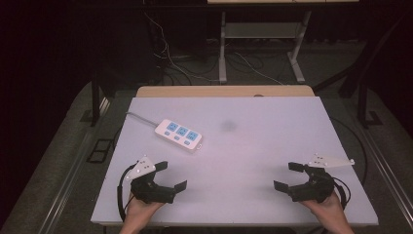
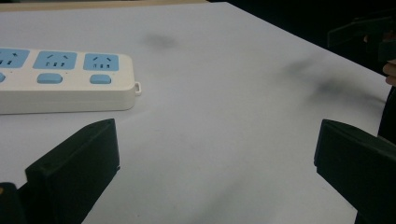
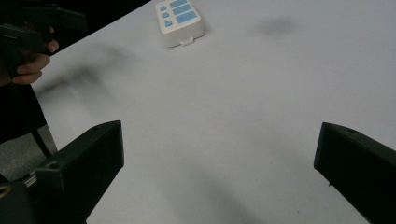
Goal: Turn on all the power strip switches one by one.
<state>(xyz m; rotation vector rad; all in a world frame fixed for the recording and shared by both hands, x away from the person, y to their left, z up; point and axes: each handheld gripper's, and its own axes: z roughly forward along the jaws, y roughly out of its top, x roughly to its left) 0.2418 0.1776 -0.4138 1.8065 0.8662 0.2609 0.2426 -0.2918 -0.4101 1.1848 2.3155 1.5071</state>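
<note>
**Power strip lies aslant on the table, both grippers wide and empty**

High view: the power strip (image 1: 178, 134) lies left of centre in the frame, on the pale table (image 1: 263, 146); its long axis runs diagonally, from upper left down to lower right; the white cord (image 1: 141, 118) leaves its upper-left end, so the free end points to the lower right; the three blue socket faces look upward. The left gripper (image 1: 168, 176) sits at the lower left of the frame, below the strip and apart from it; its jaws stand spread wide with nothing between them. The right gripper (image 1: 286, 176) sits at the lower right, well apart from the strip; its jaws are likewise spread and hold nothing.

Left gripper view: the power strip (image 2: 65, 81) occupies the left edge at mid-height, its long axis nearly level across the frame, its free end with a small tab pointing right; the two black jaws rise from the bottom corners, far apart, bare table between them.

Right gripper view: the power strip (image 3: 180, 16) shows at the top, left of centre, its long axis running away up the frame, its tabbed end toward the camera; the jaws stand wide at the bottom corners, nothing gripped; the left gripper (image 3: 42, 23) and its hand (image 3: 32, 63) show at the upper left.
</note>
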